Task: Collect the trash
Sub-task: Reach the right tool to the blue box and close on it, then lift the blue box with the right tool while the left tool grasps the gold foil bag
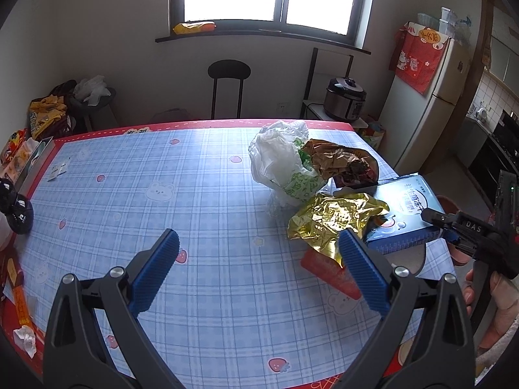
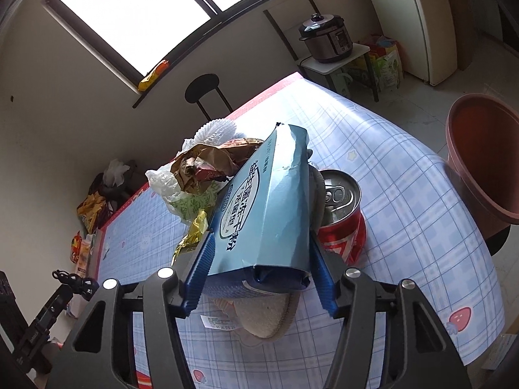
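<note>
The right gripper (image 2: 259, 269), jaws half-closed, clamps the dented blue cardboard box (image 2: 259, 207) beside the red drink can (image 2: 343, 217), so the pickup step looks underway, next lifting toward the brown plastic bin (image 2: 480, 162), while the left gripper (image 1: 259, 272) hangs wide, empty.

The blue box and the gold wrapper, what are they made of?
The blue box looks like thin cardboard with a slightly glossy print: its edges are creased and dented. The gold wrapper looks like shiny metallic foil or foil-coated plastic: it is crumpled into sharp, mirror-bright folds. Which of the two cannot be told.
</note>
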Tool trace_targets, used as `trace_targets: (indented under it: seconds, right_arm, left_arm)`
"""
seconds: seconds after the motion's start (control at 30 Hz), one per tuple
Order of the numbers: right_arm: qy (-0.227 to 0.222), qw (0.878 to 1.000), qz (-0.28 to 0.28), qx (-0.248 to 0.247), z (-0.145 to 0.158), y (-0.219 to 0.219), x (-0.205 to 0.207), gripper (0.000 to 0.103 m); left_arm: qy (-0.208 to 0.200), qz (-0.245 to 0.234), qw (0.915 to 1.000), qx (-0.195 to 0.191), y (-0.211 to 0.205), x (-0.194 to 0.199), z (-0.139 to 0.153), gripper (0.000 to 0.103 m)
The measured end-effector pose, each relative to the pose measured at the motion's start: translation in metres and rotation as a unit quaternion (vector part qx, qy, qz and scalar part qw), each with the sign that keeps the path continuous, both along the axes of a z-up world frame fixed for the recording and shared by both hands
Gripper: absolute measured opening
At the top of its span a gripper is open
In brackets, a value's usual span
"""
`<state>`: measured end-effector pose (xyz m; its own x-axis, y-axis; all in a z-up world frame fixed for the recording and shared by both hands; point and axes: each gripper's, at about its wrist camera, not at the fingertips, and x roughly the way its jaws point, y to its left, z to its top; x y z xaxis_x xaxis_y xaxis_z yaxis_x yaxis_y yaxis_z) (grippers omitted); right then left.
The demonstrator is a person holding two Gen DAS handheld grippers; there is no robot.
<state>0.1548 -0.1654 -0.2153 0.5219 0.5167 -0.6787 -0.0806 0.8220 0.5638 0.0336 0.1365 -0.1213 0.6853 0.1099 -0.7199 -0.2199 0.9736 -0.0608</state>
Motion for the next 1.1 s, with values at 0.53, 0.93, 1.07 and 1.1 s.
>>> trace_targets:
  seconds: [0.53,0.93,1.07,1.1]
  right_arm:
    - [-0.055,0.998,0.007,-0.009,0.045,-0.012,-0.038,0.034]
    - [-0.095,0.994,0.03,-0.033,0.074,-0.012,-0.06,0.033]
    - [-0.13,0.99,0.025,-0.054,0.093,-0.019,-0.07,0.033]
    - [-0.14,0.988,0.025,-0.06,0.097,-0.02,-0.073,0.033]
  left_arm:
    - [0.007,-0.03,0.9995,0.005,-0.017,0.0,-0.004,0.097]
    - [0.022,-0.059,0.998,-0.009,-0.032,0.002,-0.025,0.097]
    - [0.033,-0.071,0.9968,-0.013,-0.037,0.003,-0.036,0.097]
    - [0.036,-0.077,0.9962,-0.017,-0.039,0.003,-0.04,0.097]
